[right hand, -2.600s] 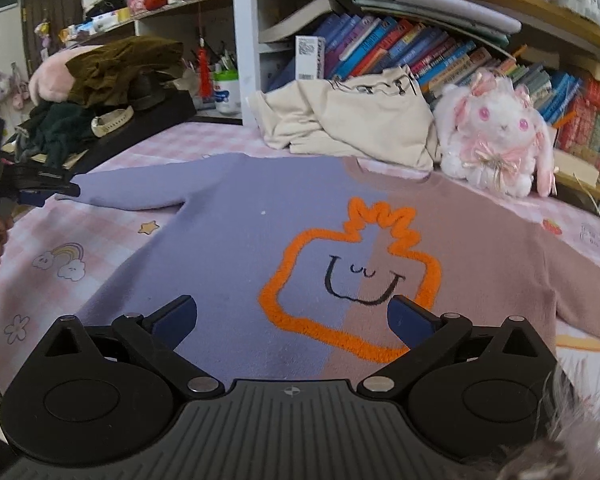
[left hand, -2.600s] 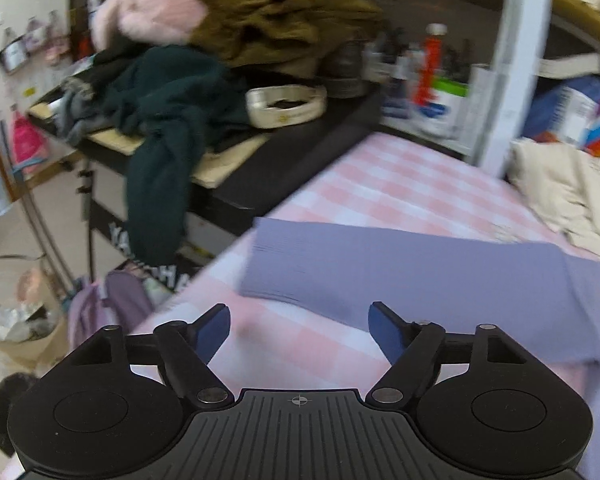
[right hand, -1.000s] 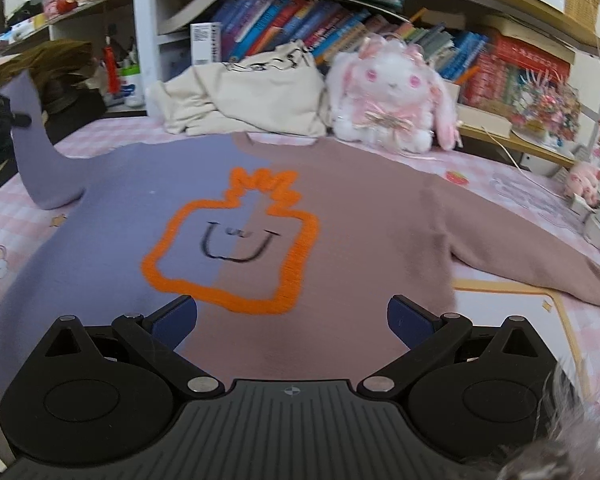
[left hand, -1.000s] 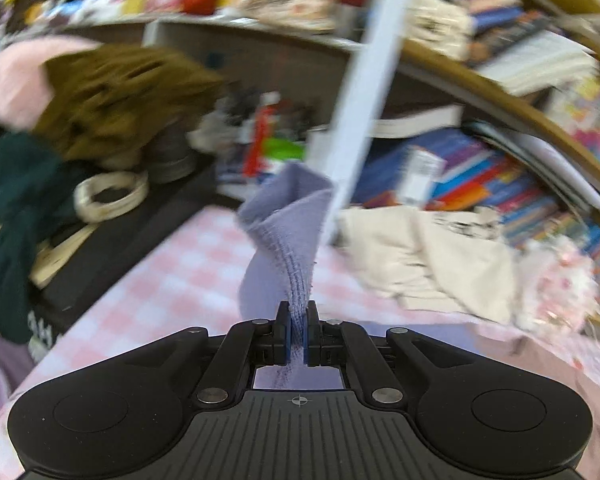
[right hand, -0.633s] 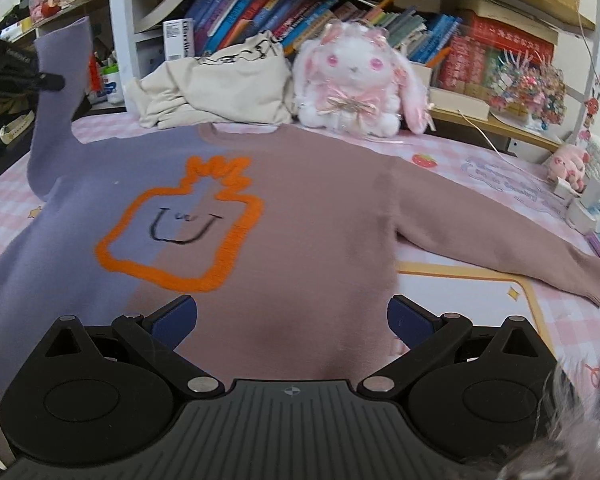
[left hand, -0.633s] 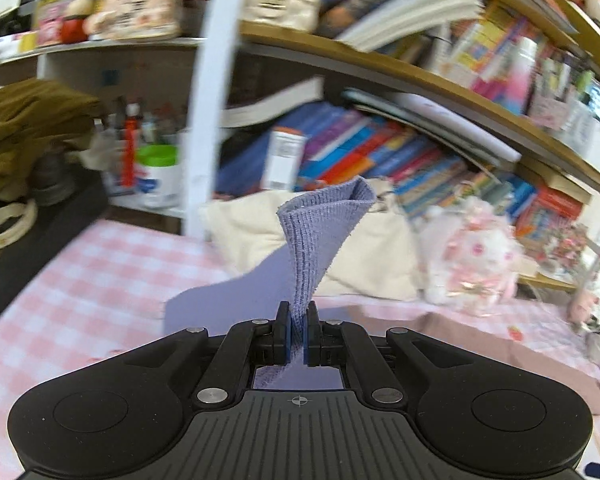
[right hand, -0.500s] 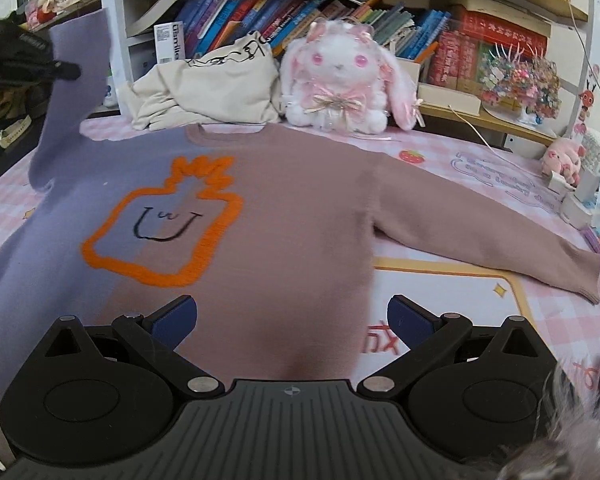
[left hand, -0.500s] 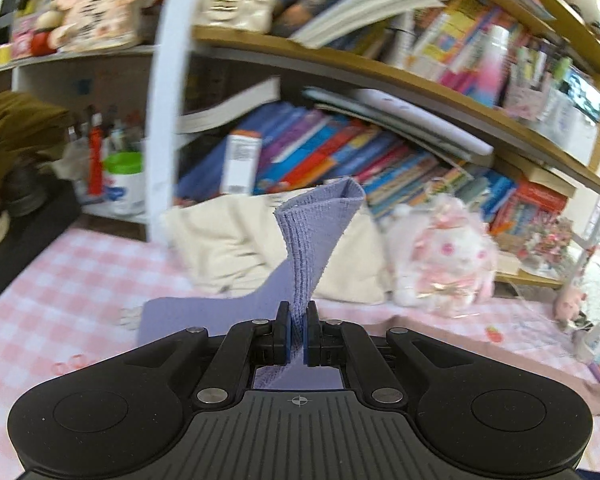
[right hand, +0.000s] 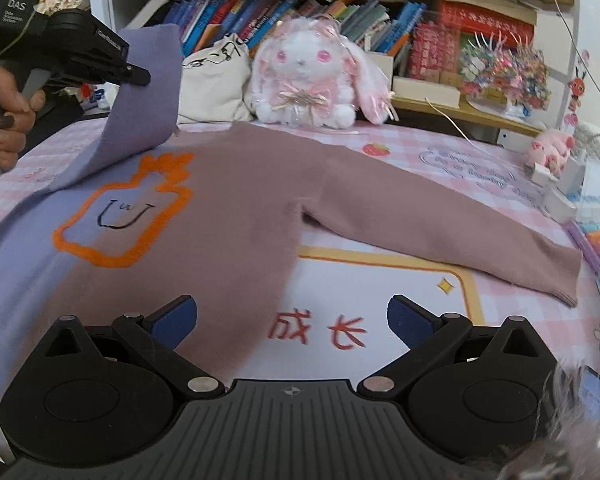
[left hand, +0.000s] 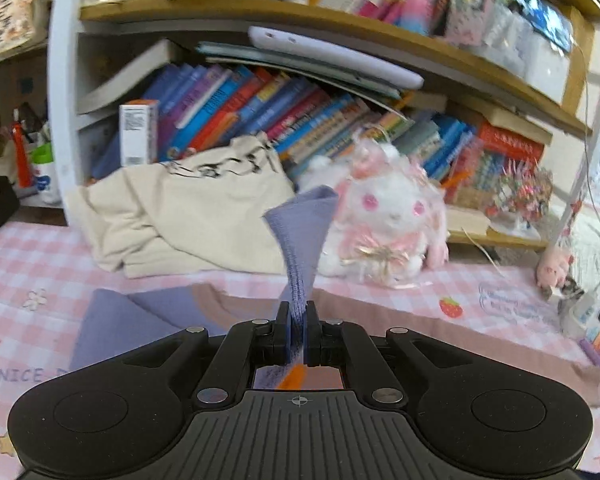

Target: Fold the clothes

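1. Now the two-tone lilac and dusty-pink knit sweater (right hand: pixel 236 208) lies flat on the pink checked desk (right hand: pixel 480 184), its orange embroidered face (right hand: pixel 120 216) as landmark.
2. Left tool (left hand: pixel 298 330), pressed together, pinches the lilac sleeve cuff (left hand: pixel 300 240), raised above and left of that face.
3. Right tool (right hand: pixel 292 320), spread and empty, hovers right of the face, nearer the flat pink sleeve (right hand: pixel 440 232).

Both views look forward and somewhat down from a handheld gripper's back, its black body filling the bottom of the frame. The left wrist camera sits close over the sweater (left hand: pixel 400 312) — its lifted purple sleeve (left hand: pixel 304 236) rises at frame centre — and faces the bookshelf (left hand: pixel 284 20). The right wrist camera stands farther back, taking in the whole garment, with the left gripper (right hand: pixel 134 74) at upper left. Both share the white bunny plush (left hand: pixel 384 228), cream bag (left hand: pixel 188 220) and books.
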Motion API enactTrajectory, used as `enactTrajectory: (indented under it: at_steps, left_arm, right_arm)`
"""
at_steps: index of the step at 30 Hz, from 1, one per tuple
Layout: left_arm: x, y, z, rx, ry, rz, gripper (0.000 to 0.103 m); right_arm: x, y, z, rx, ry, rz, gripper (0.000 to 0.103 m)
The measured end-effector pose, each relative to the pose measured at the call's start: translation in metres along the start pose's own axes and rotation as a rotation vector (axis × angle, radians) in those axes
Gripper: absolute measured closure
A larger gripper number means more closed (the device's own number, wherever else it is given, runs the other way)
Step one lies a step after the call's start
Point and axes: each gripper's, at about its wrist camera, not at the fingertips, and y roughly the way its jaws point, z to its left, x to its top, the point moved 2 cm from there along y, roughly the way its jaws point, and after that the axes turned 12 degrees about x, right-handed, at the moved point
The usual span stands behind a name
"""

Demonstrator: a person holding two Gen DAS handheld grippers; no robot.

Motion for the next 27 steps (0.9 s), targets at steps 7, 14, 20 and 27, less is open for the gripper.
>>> enactTrajectory:
  at_steps: [7, 14, 20, 27]
  left_arm:
    - [-0.013, 0.013, -0.018, 0.036, 0.039, 0.089, 0.049]
    - [-0.037, -0.032, 0.008, 0.066, 0.117, 0.029, 0.031]
    - [-0.088, -0.061, 0.065, 0.208, 0.167, 0.117, 0.031]
    - [-0.119, -0.074, 0.129, 0.390, 0.131, 0.179, 0.031]
  right_arm:
    - [-0.004, -0.002, -0.009, 0.021, 0.000, 0.012, 0.000]
    - [-0.004, 0.000, -0.001, 0.044, 0.004, 0.018, 0.000]
    - [-0.006, 0.005, 0.015, 0.061, 0.015, 0.051, 0.000]
    - [-0.010, 0.002, 0.029, -0.037, 0.061, 0.056, 0.000]
